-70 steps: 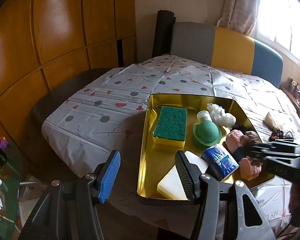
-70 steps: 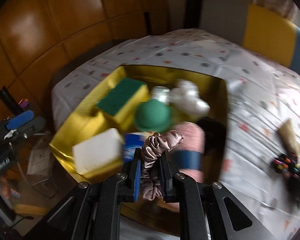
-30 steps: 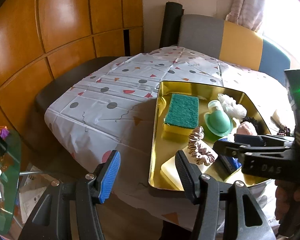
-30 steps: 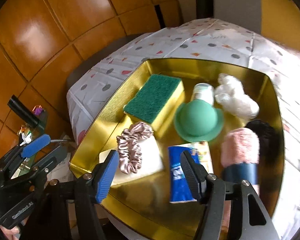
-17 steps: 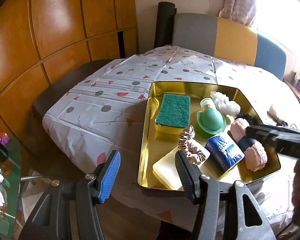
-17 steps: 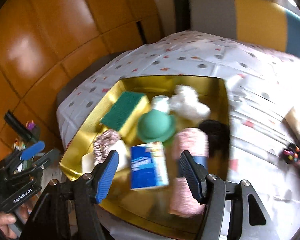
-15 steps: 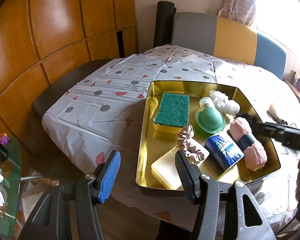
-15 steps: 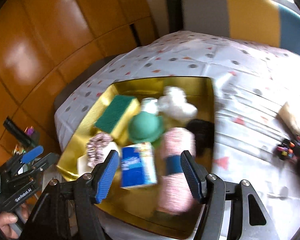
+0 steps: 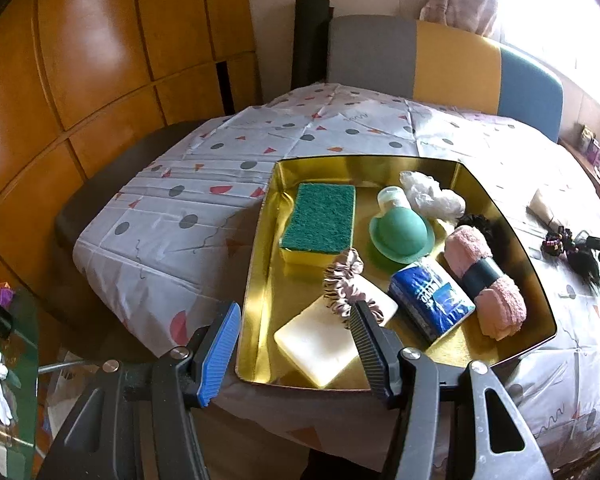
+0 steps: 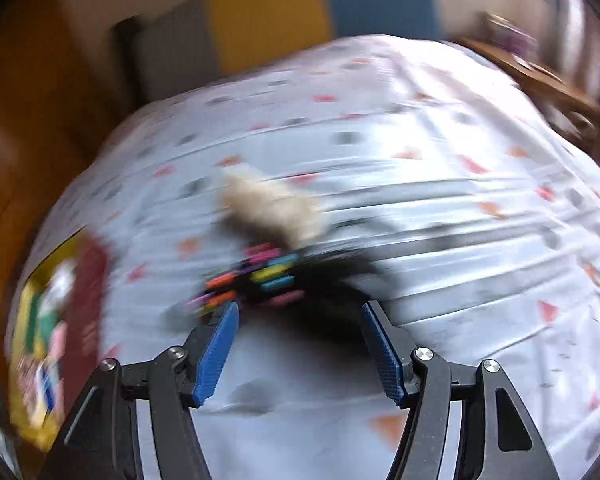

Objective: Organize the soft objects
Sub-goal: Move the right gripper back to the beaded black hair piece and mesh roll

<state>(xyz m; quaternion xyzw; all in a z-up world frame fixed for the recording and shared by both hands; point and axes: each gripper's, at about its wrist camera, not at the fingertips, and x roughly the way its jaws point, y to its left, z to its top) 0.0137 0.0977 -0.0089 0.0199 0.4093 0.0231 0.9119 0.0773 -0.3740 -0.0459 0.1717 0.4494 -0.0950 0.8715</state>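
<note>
A gold tray (image 9: 260, 248) on the table holds a green sponge (image 9: 320, 220), a satin scrunchie (image 9: 346, 284) on a white sponge (image 9: 324, 340), a green dome (image 9: 400, 232), a blue packet (image 9: 428, 300), a rolled pink towel (image 9: 488, 280) and a white plastic wad (image 9: 432, 196). My left gripper (image 9: 296, 348) is open and empty before the tray's near edge. My right gripper (image 10: 300, 348) is open and empty, just short of a black tuft with coloured beads (image 10: 284, 280); that tuft also shows in the left wrist view (image 9: 572, 248), right of the tray.
The table has a white patterned cloth (image 9: 188, 208). A beige fluffy item (image 10: 272, 204) lies beyond the beaded tuft. A grey, yellow and blue bench back (image 9: 440, 64) stands behind the table. Wooden wall panels (image 9: 80, 60) are at the left.
My right gripper let go of the scrunchie onto the white sponge, then swung right, away from the tray to the beaded tuft. The left gripper has barely moved.
</note>
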